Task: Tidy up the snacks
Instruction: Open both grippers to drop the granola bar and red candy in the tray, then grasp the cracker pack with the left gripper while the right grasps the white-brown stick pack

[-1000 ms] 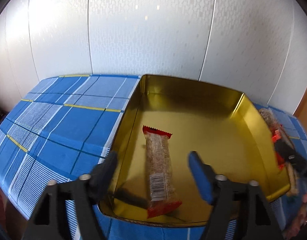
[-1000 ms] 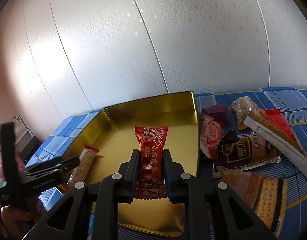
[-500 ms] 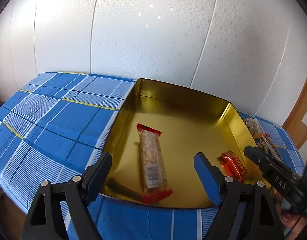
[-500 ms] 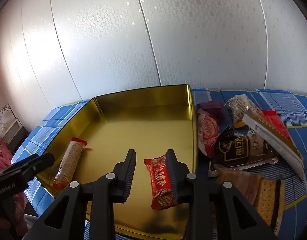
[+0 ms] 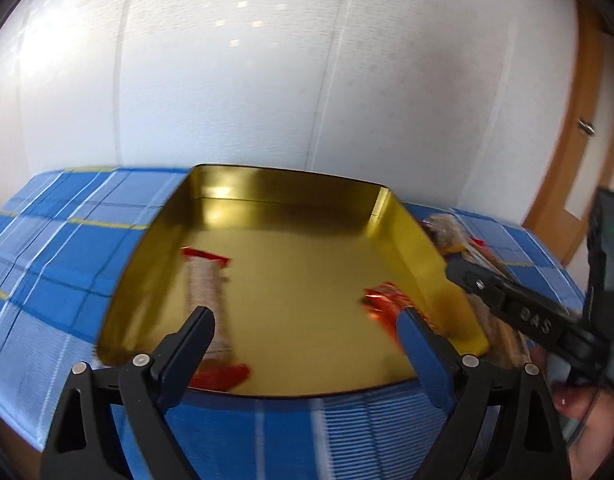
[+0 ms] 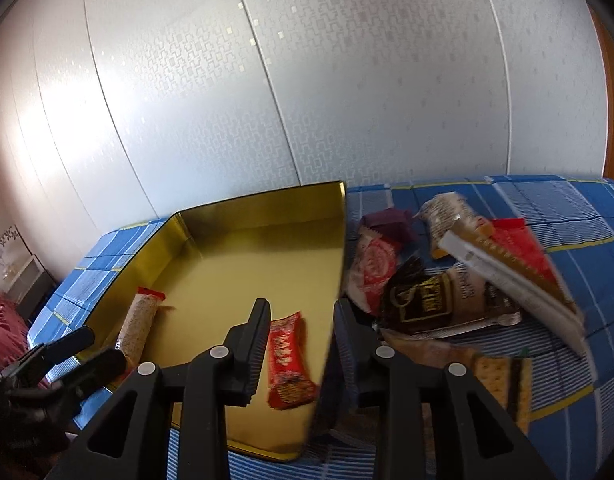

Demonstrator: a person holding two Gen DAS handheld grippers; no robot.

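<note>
Lying flat in the gold tin point(image 6: 267, 208), a red snack packet point(image 6: 289, 360) is seen untouched between the parted right tool point(image 6: 301, 340). The left tool point(image 5: 303, 332) is empty, its jaws opening wide above a cereal bar point(image 5: 207, 296) by the tin's left wall.

Gold tin point(image 6: 243, 216), red wrapper point(image 6: 289, 360), blue-checked yellow-lined tablecloth point(image 5: 47, 248), white patterned wall point(image 6: 307, 100)

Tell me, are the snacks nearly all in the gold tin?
Not yet. Two lie in the gold metal tin: the long oat bar and the red wrapped snack. Both hand-held grippers carry nothing. The pile of loose packets on the blue checked cloth remains.
</note>
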